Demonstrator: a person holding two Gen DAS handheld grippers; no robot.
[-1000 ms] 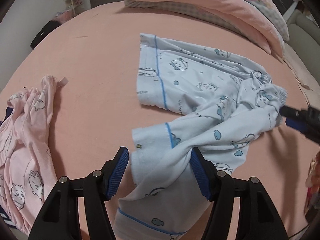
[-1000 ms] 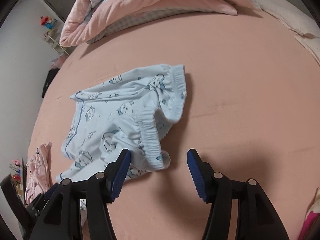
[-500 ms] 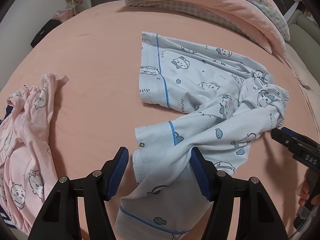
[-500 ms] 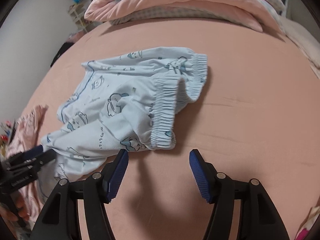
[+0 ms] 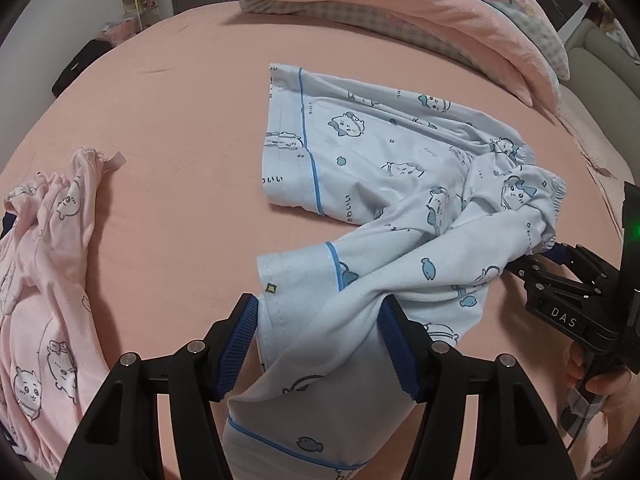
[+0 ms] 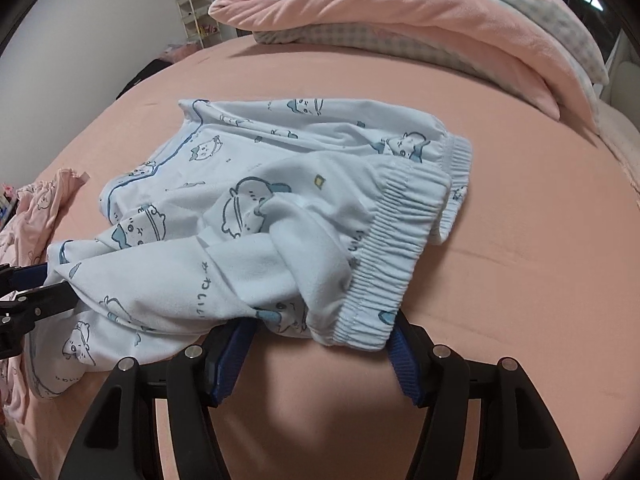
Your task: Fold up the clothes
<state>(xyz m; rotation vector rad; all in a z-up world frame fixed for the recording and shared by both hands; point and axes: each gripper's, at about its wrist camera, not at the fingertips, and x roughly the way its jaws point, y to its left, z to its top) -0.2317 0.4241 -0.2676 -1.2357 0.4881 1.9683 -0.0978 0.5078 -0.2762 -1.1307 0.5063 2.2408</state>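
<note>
Light blue pyjama shorts (image 5: 384, 168) with cartoon prints lie rumpled on the pink bed sheet (image 5: 180, 100). One leg of them drapes between the wide-apart fingers of my left gripper (image 5: 318, 320), which is open. In the right wrist view the elastic waistband (image 6: 400, 248) of the shorts (image 6: 248, 216) hangs over the gap of my right gripper (image 6: 320, 340), also open, with blue pads on either side. The right gripper (image 5: 536, 256) shows in the left wrist view with its tips under the waistband. At the far left of the right wrist view is the left gripper (image 6: 36, 284).
A pink printed garment (image 5: 40, 260) lies crumpled at the left (image 6: 36, 208). A folded pink duvet with checked bedding (image 5: 400, 8) fills the far side of the bed (image 6: 400, 20). A hand (image 5: 600, 384) holds the right gripper's handle. Bare sheet (image 6: 520, 220) lies right of the shorts.
The right gripper has moved in to the shorts until the waistband lies between its fingers. The left gripper has stayed in place with the leg between its fingers.
</note>
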